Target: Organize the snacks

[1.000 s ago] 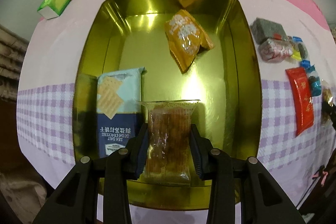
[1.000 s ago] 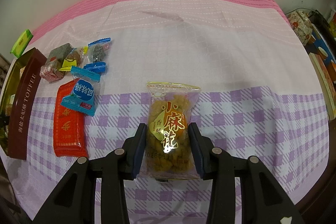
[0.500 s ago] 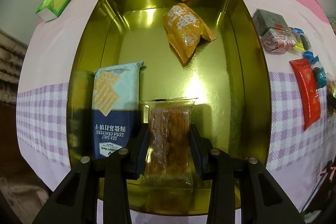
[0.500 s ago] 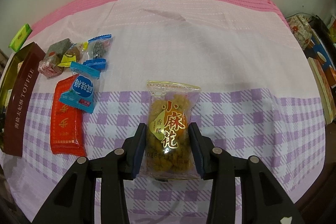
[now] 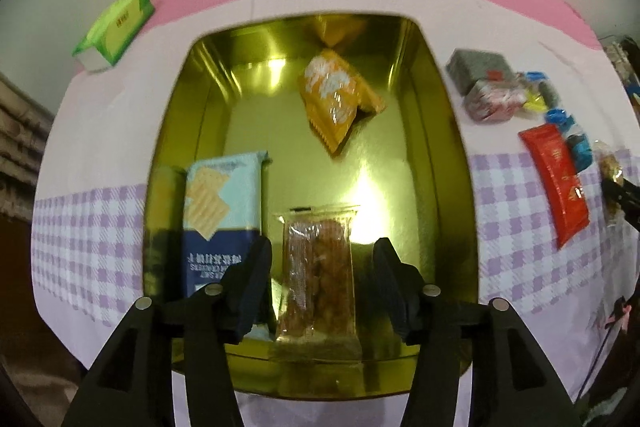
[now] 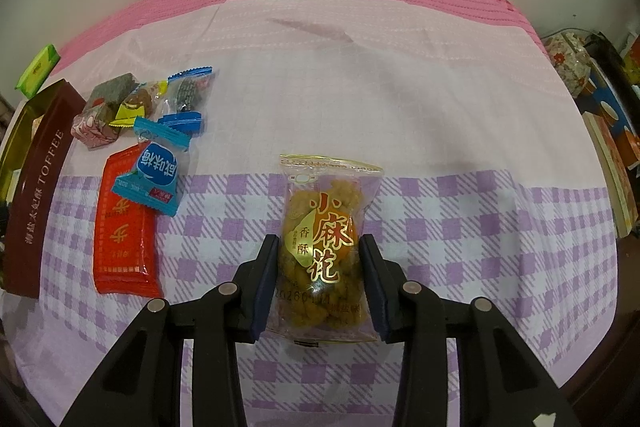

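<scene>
In the left wrist view a gold tin (image 5: 448,131) lies open below me. My left gripper (image 5: 322,277) hovers over its near end with its jaws opening. A clear brown snack packet (image 5: 318,275) lies on the tin floor between the fingers, with gaps on both sides. A blue soda cracker pack (image 5: 222,211) and an orange packet (image 5: 334,99) also lie in the tin. In the right wrist view my right gripper (image 6: 320,277) is shut on a clear packet of golden twists (image 6: 324,247) over the checked cloth.
Several loose snacks (image 6: 144,131) and a red packet (image 6: 124,227) lie on the cloth between tin and right gripper. The tin's brown toffee-labelled side (image 6: 36,195) shows at the left. A green box (image 5: 114,27) sits beyond the tin. Clutter stands past the table's right edge.
The left gripper's jaws have spread and let go of the brown packet, which now rests in the tin. The left view has shifted slightly. The right gripper keeps its grip and has not moved.
</scene>
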The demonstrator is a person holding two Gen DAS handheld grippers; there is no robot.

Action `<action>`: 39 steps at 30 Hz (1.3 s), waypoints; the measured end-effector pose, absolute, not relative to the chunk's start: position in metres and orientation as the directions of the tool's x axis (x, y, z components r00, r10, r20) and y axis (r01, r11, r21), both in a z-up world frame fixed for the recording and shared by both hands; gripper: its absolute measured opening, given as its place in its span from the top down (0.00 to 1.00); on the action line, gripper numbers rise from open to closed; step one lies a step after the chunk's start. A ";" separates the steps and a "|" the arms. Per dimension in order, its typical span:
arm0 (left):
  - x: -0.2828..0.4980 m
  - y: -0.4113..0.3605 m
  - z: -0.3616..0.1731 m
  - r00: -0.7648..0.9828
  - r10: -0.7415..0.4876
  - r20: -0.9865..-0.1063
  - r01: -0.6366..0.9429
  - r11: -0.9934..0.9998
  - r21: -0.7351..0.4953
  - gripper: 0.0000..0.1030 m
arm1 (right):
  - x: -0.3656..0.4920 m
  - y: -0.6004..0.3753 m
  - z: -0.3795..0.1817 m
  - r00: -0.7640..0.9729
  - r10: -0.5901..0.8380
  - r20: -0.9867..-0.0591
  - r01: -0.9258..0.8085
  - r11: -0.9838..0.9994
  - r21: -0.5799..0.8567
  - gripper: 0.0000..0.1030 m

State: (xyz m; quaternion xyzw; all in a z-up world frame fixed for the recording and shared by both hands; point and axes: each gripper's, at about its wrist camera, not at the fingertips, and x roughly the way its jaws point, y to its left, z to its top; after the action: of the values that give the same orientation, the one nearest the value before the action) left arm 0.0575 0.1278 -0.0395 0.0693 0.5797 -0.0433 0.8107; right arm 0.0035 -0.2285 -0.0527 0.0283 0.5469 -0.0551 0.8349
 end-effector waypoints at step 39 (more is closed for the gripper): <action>0.039 0.283 -0.007 0.499 0.273 -0.822 -0.287 0.948 0.140 0.19 | 0.031 0.020 0.026 0.431 0.185 -0.883 -0.187 0.976 0.113 0.64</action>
State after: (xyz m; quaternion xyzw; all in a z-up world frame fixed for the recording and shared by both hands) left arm 0.0390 0.2833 -0.0066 -0.0078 0.4735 0.1617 0.8658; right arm 0.0306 0.0204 0.0262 -0.0010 0.5218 0.1100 0.8460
